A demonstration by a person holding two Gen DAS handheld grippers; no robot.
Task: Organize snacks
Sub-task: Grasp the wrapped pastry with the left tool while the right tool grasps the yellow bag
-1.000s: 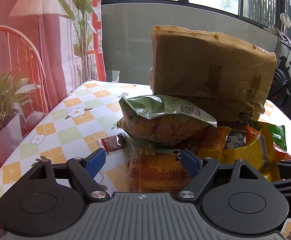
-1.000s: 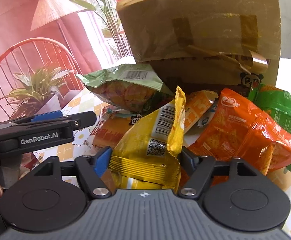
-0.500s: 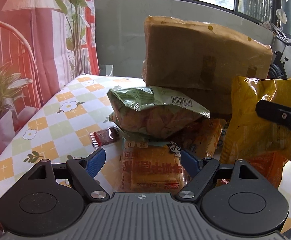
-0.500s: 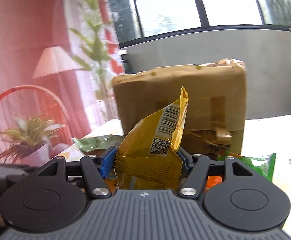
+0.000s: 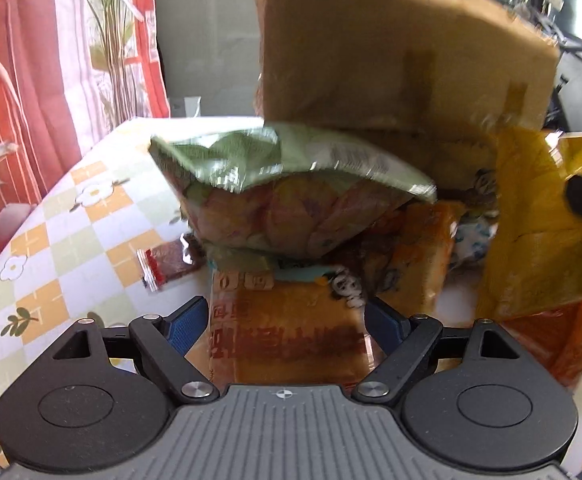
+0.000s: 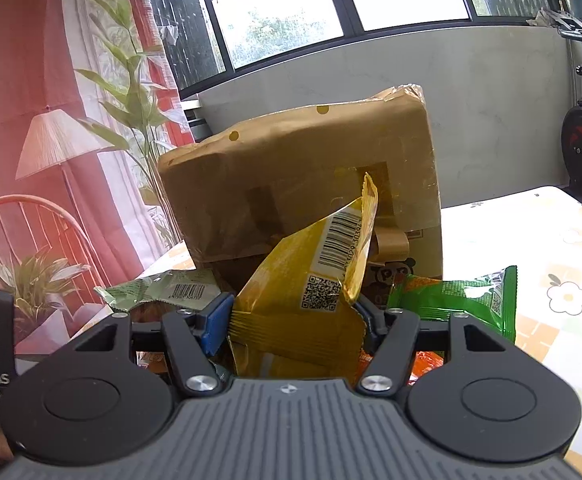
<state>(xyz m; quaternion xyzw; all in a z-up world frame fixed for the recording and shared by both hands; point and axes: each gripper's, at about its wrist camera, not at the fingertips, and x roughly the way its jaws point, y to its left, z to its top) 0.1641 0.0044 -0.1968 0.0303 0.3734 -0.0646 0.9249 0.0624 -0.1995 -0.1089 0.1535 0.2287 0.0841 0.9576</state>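
My right claw (image 6: 293,316) pinches the yellow snack bag (image 6: 303,300), lifted above the pile: light, crinkly, slippery foil, best held at its crimped seam. My left claw (image 5: 287,320) is spread wide w/ jaws just opening, straddling the orange packet (image 5: 287,328) flat on the surface (image 5: 51,248), not gripping.

Between the left gripper's fingers (image 5: 187,326) lies a flat snack packet (image 5: 287,332) on the tabletop (image 5: 59,240). Just ahead of them a puffy bag (image 5: 291,200) sits on the pile, with the cardboard box (image 5: 391,64) behind it. A small sachet (image 5: 167,260) lies left of the fingers. Between the right gripper's fingers (image 6: 215,324) sits a barcode bag (image 6: 303,300), in front of the box, with another bag (image 6: 459,300) to their right.
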